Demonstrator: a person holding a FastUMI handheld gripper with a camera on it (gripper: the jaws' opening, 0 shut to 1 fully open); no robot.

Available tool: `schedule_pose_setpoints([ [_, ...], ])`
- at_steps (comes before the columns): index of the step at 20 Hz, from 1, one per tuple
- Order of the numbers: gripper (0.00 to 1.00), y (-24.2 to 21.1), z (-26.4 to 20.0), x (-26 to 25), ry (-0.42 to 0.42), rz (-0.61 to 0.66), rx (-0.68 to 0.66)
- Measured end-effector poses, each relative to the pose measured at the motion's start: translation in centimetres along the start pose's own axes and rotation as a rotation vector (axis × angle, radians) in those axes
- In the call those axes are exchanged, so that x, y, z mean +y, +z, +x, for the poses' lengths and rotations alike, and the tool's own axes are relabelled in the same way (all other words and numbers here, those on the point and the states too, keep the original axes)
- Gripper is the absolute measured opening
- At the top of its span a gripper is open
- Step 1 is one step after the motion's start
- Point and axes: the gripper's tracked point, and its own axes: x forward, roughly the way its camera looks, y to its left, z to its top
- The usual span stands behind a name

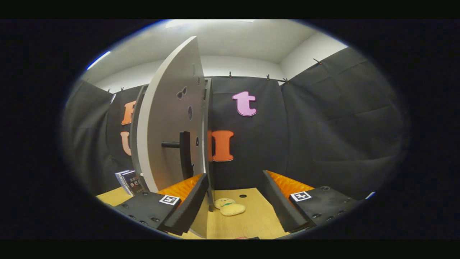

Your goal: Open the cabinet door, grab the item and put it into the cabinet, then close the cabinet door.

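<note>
The white cabinet door (pixel 169 118) stands swung out toward me, above my left finger, and I see it at a steep angle. A black handle (pixel 182 151) sticks out of its face. A narrow grey edge of the cabinet (pixel 207 126) shows just behind the door. A small yellow plush toy (pixel 230 208) lies on the wooden table (pixel 251 219), between my two fingers and slightly nearer the left one. My gripper (pixel 235 175) is open with nothing between its fingers. The left finger reaches up to the door's lower edge.
A few dark books (pixel 127 181) stand on the table left of the door. A small round hole (pixel 243 196) sits in the tabletop just beyond the toy. Black cloth walls close the booth behind and to the right.
</note>
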Motion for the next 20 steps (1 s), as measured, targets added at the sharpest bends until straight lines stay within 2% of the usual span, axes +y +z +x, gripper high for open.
schedule_pose_setpoints([
  [13, 0.95, -0.4, -1.5, 8.5, -0.042, -0.017, -0.003],
  [17, 0.95, -0.8, -1.2, 11.7, -0.014, 0.006, -0.008],
  [20, 0.95, -1.1, -0.6, 15.1, 0.041, 0.016, -0.012],
])
